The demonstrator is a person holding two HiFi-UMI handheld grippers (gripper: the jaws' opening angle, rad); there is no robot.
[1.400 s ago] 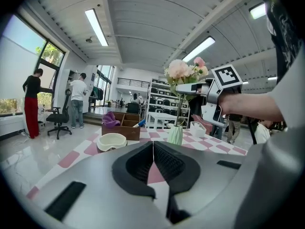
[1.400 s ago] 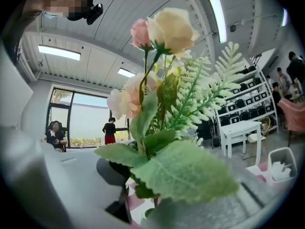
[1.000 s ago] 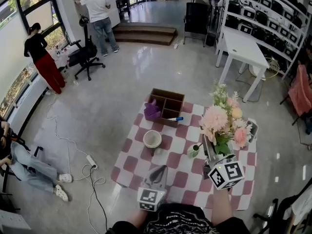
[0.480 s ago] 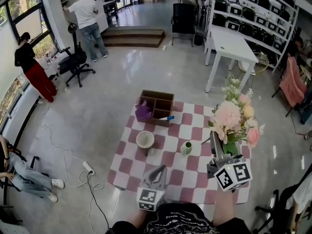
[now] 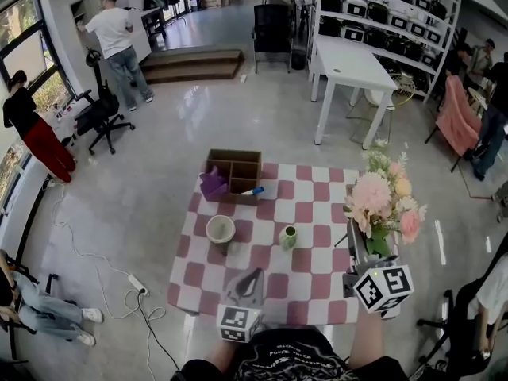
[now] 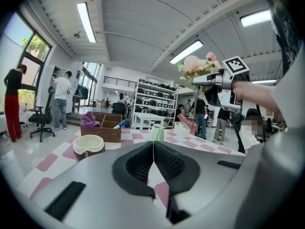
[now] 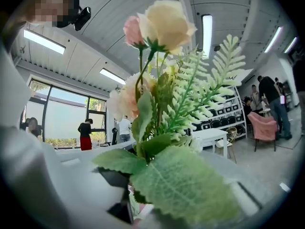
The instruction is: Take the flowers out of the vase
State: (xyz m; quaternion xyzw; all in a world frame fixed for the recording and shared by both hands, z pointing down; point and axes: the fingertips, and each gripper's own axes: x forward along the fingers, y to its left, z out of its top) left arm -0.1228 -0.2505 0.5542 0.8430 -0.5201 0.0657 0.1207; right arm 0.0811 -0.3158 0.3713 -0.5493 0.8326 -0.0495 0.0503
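Now | right gripper [image 5: 355, 240] jaws closing on one bunch of flowers [image 5: 382, 197] | left gripper [image 5: 252, 275] closed, empty | one vase [image 5: 288, 236]

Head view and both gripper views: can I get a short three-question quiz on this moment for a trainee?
1. True or false: the flowers stand in the green vase.
2. What lies in the wooden box? A) a purple cloth B) an apple C) a book
3. Fill in: the ___ claw has nothing between its jaws.
Key:
1. False. The right claw holds them in the air, apart from the vase, its jaws closing on the stems.
2. A.
3. Left. The left claw has its jaws together and is empty.
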